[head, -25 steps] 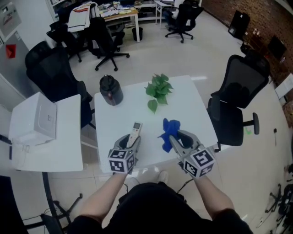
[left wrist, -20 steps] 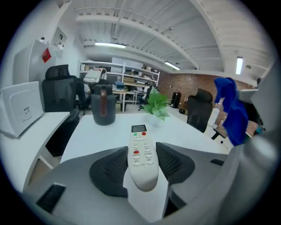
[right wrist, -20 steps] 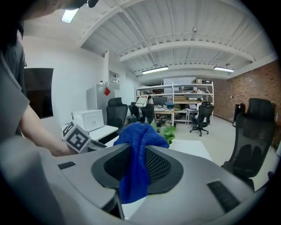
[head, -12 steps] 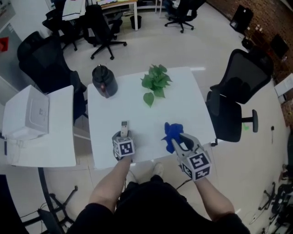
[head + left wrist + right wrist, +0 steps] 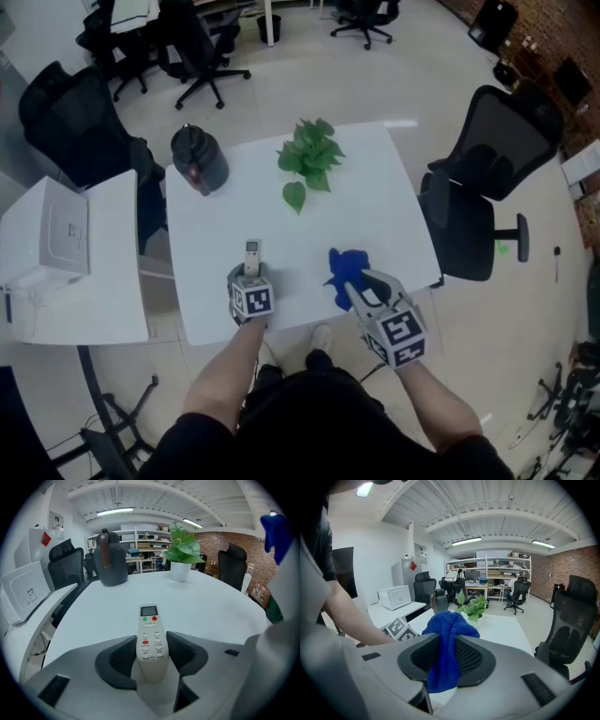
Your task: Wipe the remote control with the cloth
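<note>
The white remote control (image 5: 252, 249) (image 5: 151, 634) lies near the front of the white table (image 5: 375, 206), pointing away from me. My left gripper (image 5: 250, 270) (image 5: 151, 651) is shut on the remote's near end, with both pads against its sides. In the left gripper view the remote's screen and upper buttons stick out ahead of the jaws. My right gripper (image 5: 357, 282) (image 5: 447, 660) is shut on the blue cloth (image 5: 346, 266) (image 5: 447, 639). The cloth bunches above the jaws and hangs down between them. The two grippers sit side by side, a hand's width apart.
A potted green plant (image 5: 306, 155) stands at the table's far middle, with a dark jug (image 5: 197, 159) at the far left corner. A black office chair (image 5: 487, 169) is right of the table. A white box (image 5: 58, 234) sits on a side table to the left.
The left gripper has swung upright over the remote, its marker cube now facing up, and the remote points straight away. The right gripper keeps the cloth in nearly the same place.
</note>
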Tool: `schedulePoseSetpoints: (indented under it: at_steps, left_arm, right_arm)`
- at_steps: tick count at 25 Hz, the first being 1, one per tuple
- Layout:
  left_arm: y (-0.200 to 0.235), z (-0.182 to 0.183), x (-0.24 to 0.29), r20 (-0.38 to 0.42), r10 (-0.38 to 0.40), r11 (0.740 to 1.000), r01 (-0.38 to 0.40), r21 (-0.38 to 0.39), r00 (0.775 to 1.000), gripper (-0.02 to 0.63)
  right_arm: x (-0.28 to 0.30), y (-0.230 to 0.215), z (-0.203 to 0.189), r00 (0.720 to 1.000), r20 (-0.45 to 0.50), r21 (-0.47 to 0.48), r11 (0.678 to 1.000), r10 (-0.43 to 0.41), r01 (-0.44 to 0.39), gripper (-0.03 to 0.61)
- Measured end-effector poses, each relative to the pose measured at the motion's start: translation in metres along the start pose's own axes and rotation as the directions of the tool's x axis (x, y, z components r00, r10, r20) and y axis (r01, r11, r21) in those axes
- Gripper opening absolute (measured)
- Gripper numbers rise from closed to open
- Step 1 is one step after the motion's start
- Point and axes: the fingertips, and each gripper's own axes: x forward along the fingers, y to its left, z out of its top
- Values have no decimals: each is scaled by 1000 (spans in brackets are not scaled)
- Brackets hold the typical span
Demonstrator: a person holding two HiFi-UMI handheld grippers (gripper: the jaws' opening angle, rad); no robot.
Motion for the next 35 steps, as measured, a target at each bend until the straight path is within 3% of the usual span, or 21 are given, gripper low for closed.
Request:
schedulePoseSetpoints:
  at_steps: [3, 8, 13, 23, 30, 35]
  left_arm:
    - [-1, 2, -1, 11, -13, 1000, 13, 10, 1000, 209]
    - [-4, 8, -17, 63, -49, 998, 51, -23, 997, 276]
    - [4, 15, -57, 130, -87, 996, 91, -22, 988, 276]
    - [8, -2, -119, 171, -141, 990, 137, 30, 975, 276]
    - [3, -1, -128, 187, -167, 985, 158, 66, 968, 276]
    - [4, 1, -136, 202, -205, 978, 192, 83, 958, 276]
  right_arm:
    - [3, 0, -2, 1000, -7, 1, 1000, 3, -3, 97]
    - [13, -4, -7, 1000, -24, -2, 1000, 4, -4, 97]
    - [44, -16, -28, 992, -122, -29, 1000, -7, 3, 97]
    - [130, -43, -116, 924, -378, -121, 993, -61, 16, 106]
    - [155, -47, -142, 899, -424, -157, 987, -106, 42, 118]
    - [148, -46, -140, 906, -401, -161, 984, -131, 71, 160]
